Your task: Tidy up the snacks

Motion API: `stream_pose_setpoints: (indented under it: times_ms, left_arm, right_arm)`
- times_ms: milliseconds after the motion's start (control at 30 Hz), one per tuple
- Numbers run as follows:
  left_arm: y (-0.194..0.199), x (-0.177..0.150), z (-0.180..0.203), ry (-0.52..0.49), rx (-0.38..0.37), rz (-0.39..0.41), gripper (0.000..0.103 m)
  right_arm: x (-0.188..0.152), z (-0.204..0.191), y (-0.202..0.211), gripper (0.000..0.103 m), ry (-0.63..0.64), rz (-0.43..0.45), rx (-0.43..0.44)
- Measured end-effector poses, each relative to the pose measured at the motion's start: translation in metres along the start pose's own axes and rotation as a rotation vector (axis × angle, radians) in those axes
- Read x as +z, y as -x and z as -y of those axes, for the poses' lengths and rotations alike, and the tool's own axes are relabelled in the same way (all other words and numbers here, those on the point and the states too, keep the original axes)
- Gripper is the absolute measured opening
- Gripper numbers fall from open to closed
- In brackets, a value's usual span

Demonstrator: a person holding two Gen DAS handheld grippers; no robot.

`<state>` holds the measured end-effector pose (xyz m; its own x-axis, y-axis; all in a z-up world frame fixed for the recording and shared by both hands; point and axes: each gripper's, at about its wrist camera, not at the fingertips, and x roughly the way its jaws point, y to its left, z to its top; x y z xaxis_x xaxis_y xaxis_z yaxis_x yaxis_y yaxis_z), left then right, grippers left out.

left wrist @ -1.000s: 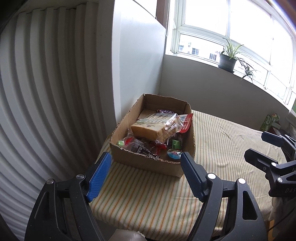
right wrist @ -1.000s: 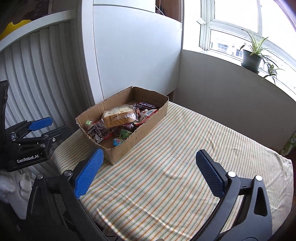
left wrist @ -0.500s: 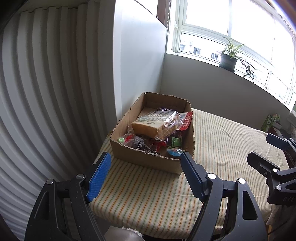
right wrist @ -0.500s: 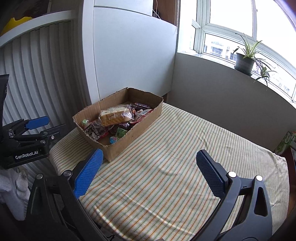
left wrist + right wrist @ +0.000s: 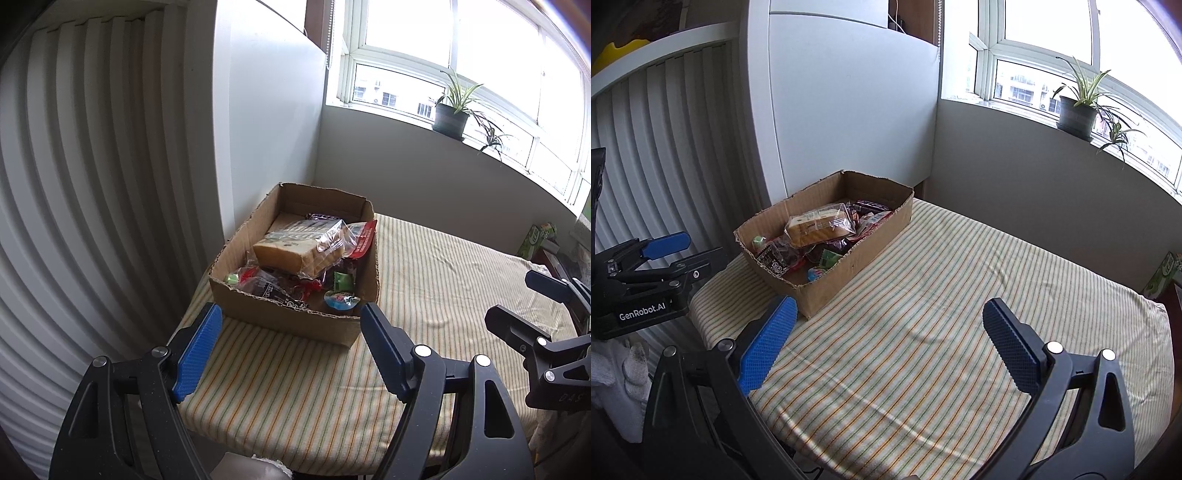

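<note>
Change: both grippers are drawing back from the cardboard box [image 5: 295, 280], which is showing smaller and farther off than a second ago (nothing in it has shifted).
Meaning: the snacks [image 5: 295, 266] are all lying inside the box and the striped tablecloth [image 5: 942, 314] is carrying nothing else, which fits a sorting that is finished, or a box about to be unpacked.
Box: sitting at the table's far left corner, against the white wall panel.
Top item: a wrapped bread loaf [image 5: 299, 251] is resting over the other packets.
Left gripper [image 5: 291, 332]: jaws spread wide, holding nothing.
Right gripper [image 5: 886, 332]: jaws likewise parted and empty, hovering over the near edge.
Hard to make out: packets under the loaf are overlapping, their labels unreadable; the box floor is mostly hidden.
</note>
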<state>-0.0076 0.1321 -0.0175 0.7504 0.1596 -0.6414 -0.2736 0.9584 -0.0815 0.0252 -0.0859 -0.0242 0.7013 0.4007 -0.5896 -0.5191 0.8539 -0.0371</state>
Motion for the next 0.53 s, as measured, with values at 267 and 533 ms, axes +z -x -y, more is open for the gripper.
stream_pose_setpoints:
  times_ms: [267,533]
  left_arm:
    - [-0.0025,-0.0009,0.0008,0.001,-0.006,-0.007,0.077]
    - [-0.0048,-0.0029,0.0024,-0.013,-0.006,-0.001,0.077]
  right_arm:
    - [-0.0037,-0.0006,-0.0034,0.103,0.0,-0.014,-0.006]
    - [-0.0053,0.003,-0.0056,0.103,-0.017,-0.018,-0.01]
